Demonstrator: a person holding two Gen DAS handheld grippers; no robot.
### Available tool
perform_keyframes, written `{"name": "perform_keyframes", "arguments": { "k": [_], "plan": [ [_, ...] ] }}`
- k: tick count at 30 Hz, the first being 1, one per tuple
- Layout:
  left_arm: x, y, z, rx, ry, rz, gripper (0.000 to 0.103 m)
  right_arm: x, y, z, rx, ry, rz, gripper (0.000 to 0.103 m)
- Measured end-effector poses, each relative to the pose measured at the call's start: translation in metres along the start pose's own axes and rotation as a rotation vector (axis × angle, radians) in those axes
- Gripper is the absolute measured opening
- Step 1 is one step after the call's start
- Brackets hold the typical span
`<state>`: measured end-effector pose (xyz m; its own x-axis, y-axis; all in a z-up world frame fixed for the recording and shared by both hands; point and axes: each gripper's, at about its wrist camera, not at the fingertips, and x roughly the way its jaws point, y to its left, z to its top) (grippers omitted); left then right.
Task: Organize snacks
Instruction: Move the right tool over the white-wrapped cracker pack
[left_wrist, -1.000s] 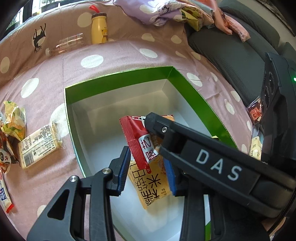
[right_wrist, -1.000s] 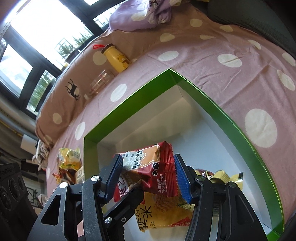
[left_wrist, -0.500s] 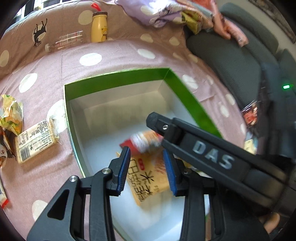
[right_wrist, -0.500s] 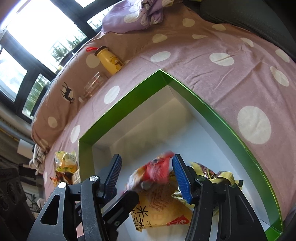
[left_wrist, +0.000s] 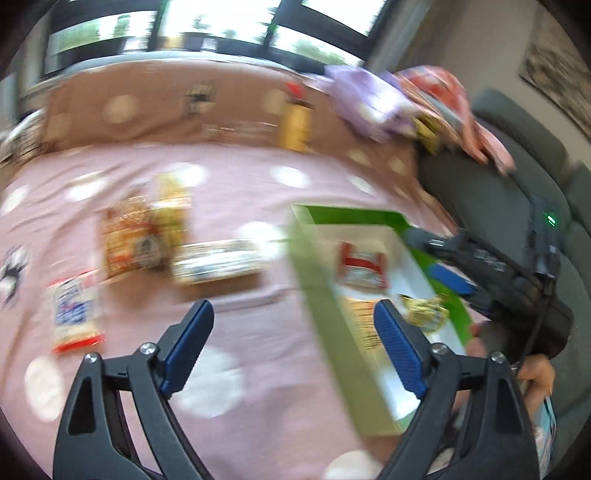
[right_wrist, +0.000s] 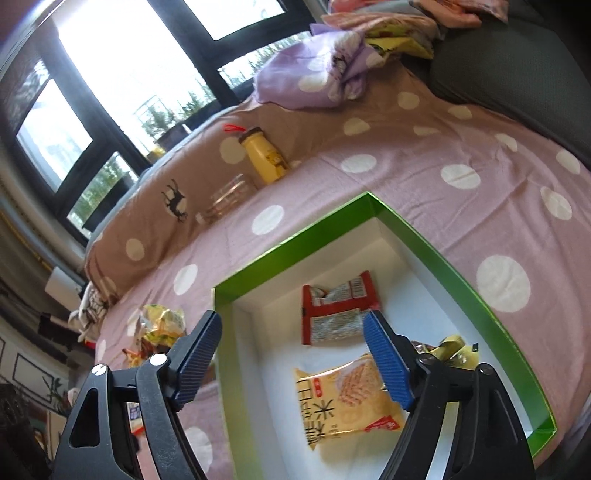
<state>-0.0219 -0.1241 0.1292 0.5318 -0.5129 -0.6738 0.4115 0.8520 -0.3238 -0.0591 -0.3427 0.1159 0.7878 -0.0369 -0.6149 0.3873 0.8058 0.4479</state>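
Pink dotted bedding (right_wrist: 424, 173) is carrying a green box (right_wrist: 458, 266), which is holding a yellow packet (right_wrist: 343, 398) and a red packet (right_wrist: 334, 312) lying flat beyond it. More snacks (left_wrist: 218, 260), blurred and probably wrapped, are lying left of the box. The right gripper (right_wrist: 295, 363) is hanging wide open and empty above the box; the left gripper (left_wrist: 295, 345) is gaping empty too.

left view motion-blurred | snack packets (left_wrist: 133, 240) unreadable | green box (right_wrist: 461, 273) partly claw-hidden
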Motion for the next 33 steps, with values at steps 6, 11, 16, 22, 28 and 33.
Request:
{"name": "perform_keyframes", "arguments": {
  "k": [6, 11, 16, 22, 28, 33],
  "plan": [
    [-0.041, 0.068, -0.022, -0.147, -0.052, 0.111, 0.091, -0.002, 0.036, -0.013, -0.09, -0.006, 0.015, 0.088],
    [-0.048, 0.118, -0.035, -0.236, -0.101, 0.192, 0.098, 0.005, 0.067, -0.028, -0.172, 0.031, 0.057, 0.09],
    [-0.033, 0.157, -0.045, -0.315, -0.059, 0.262, 0.099, 0.02, 0.098, -0.047, -0.277, 0.107, 0.072, 0.09],
    [-0.034, 0.181, -0.049, -0.389, -0.042, 0.275, 0.099, 0.061, 0.14, -0.059, -0.377, 0.267, 0.025, 0.09],
    [-0.046, 0.193, -0.047, -0.426, -0.066, 0.259, 0.099, 0.137, 0.178, -0.06, -0.429, 0.505, -0.009, 0.09],
    [-0.05, 0.199, -0.045, -0.448, -0.064, 0.224, 0.099, 0.182, 0.185, -0.058, -0.499, 0.547, -0.163, 0.09]
  ]
}}
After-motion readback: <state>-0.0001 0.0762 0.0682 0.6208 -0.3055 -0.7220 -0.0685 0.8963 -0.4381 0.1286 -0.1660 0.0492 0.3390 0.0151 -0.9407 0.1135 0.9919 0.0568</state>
